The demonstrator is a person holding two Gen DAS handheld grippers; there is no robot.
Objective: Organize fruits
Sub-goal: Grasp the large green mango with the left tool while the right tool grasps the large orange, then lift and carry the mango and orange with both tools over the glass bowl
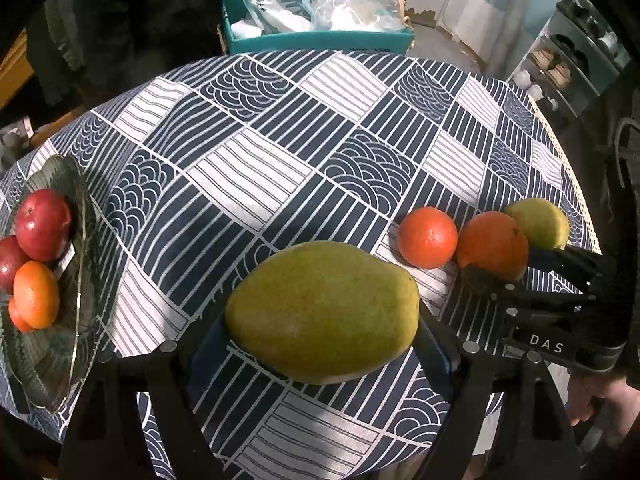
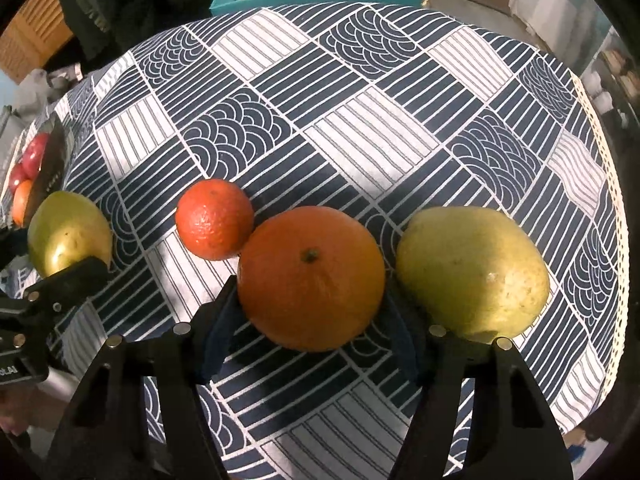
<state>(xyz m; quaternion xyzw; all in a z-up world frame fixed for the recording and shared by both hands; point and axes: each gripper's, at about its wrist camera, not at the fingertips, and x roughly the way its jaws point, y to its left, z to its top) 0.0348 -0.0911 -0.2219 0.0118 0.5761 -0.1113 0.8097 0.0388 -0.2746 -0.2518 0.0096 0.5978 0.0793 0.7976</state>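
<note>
A: We see our left tongs (image 1: pixel 322 332) clamped on the mango (image 1: pixel 322 312), one pad at each end; it sits low over the table (image 1: pixel 256 128), though we cannot tell whether it touches the cloth.

B: And our right tongs (image 2: pixel 310 312) grip the big orange (image 2: pixel 310 278), a pad pressed to either side; no earlier view to compare, so we say only that they hold it now.

A: The small tangerine (image 2: pixel 214 220) lies just behind that orange, touching it or nearly so; the pear (image 2: pixel 474 272) rests just to the orange's right, close to the table's edge.

B: At the far left stands the glass dish (image 1: pixel 80 200); in it we count two red apples (image 1: pixel 44 224) and an orange fruit (image 1: pixel 36 294), perhaps a second one beneath it, the view there being poor.

A: Beyond the table a teal box (image 1: pixel 320 42) holds bags.
</note>
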